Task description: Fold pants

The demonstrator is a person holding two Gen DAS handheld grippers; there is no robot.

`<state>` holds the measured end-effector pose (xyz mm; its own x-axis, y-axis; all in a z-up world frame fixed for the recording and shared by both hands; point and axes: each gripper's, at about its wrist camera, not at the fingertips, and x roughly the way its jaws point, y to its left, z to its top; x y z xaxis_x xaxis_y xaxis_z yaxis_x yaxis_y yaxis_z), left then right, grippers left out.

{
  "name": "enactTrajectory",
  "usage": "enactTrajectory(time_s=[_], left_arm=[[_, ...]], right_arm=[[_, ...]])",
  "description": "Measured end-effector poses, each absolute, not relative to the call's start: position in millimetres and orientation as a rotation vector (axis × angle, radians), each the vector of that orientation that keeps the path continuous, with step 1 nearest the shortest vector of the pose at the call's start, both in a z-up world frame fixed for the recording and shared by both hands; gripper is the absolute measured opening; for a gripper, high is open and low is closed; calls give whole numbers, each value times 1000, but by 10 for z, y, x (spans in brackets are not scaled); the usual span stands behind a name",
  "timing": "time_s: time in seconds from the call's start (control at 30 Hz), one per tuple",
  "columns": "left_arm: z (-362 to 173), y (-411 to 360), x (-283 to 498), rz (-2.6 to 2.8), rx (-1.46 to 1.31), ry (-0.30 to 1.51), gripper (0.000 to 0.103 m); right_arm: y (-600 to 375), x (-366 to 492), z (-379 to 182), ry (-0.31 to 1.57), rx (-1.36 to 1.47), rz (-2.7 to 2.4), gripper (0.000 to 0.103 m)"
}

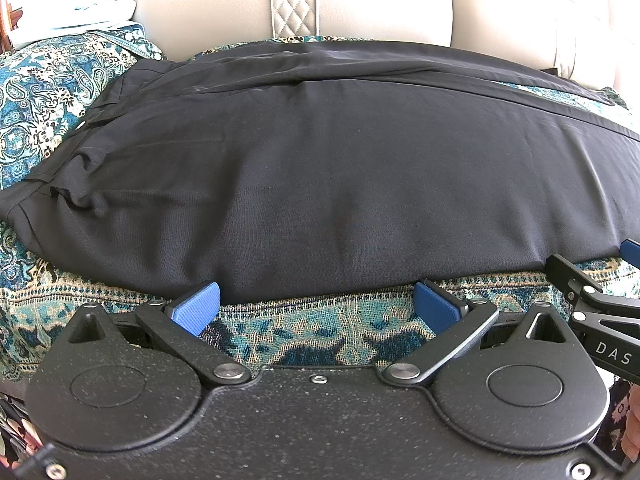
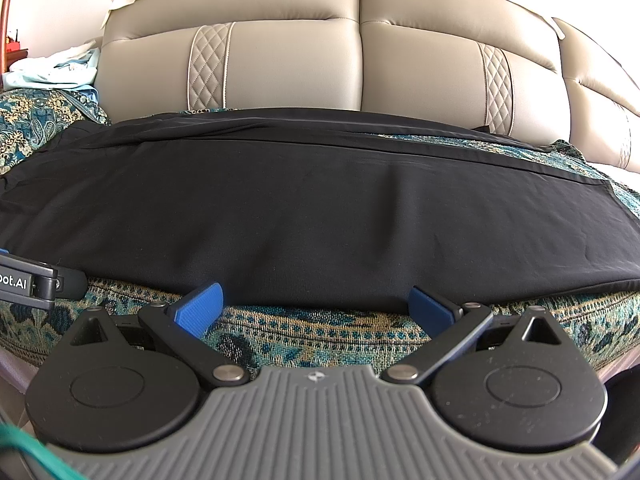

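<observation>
Nearest the lens, the left gripper is sitting with its jaws spread wide, both blue pads resting at the near hem of the pants and clasping nothing. Between the pads, the patterned teal throw is showing bare. From the left wrist view the black pants are lying flat across the throw, filling the middle of the frame, with the waistband end and its bunched folds toward 9 o'clock and the leg running out toward 3 o'clock. A second layer of the cloth is lying along the far edge at 12 o'clock. Beyond it the beige sofa back is rising. At 3 o'clock part of the other tool is reaching in, its blue tip just touching the pants' edge.

On the other side, the right gripper is likewise gaping wide and gripping nothing, its pads sitting against the near hem. Pale clothing is lying heaped at 10 o'clock beside the sofa back.
</observation>
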<state>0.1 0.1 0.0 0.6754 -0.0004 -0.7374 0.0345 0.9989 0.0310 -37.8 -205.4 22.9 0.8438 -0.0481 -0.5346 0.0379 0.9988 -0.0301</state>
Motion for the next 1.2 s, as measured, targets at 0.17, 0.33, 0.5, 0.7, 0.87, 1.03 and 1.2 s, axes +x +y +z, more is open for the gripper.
enactTrajectory(time_s=[0.17, 0.33, 0.5, 0.7, 0.87, 1.03, 1.2], left_arm=[[0, 0, 1, -20, 44, 829, 103], [0, 0, 1, -20, 44, 829, 103], [0, 0, 1, -20, 44, 829, 103], [1, 0, 2, -19, 43, 833, 103], [9, 8, 25, -10, 34, 843, 103], [40, 41, 139, -19, 32, 899, 103], [208, 180, 249, -28, 20, 919, 101]], right_arm=[[-2058, -379, 233, 565, -19, -45, 103], [-2064, -381, 243, 565, -19, -45, 103], [-2080, -386, 273, 565, -19, -45, 103], [-2095, -391, 282, 564, -22, -45, 103], [-2077, -385, 291, 564, -31, -47, 103], [-1938, -362, 334, 569, -97, -43, 103], [-1893, -366, 370, 574, -178, -12, 103]])
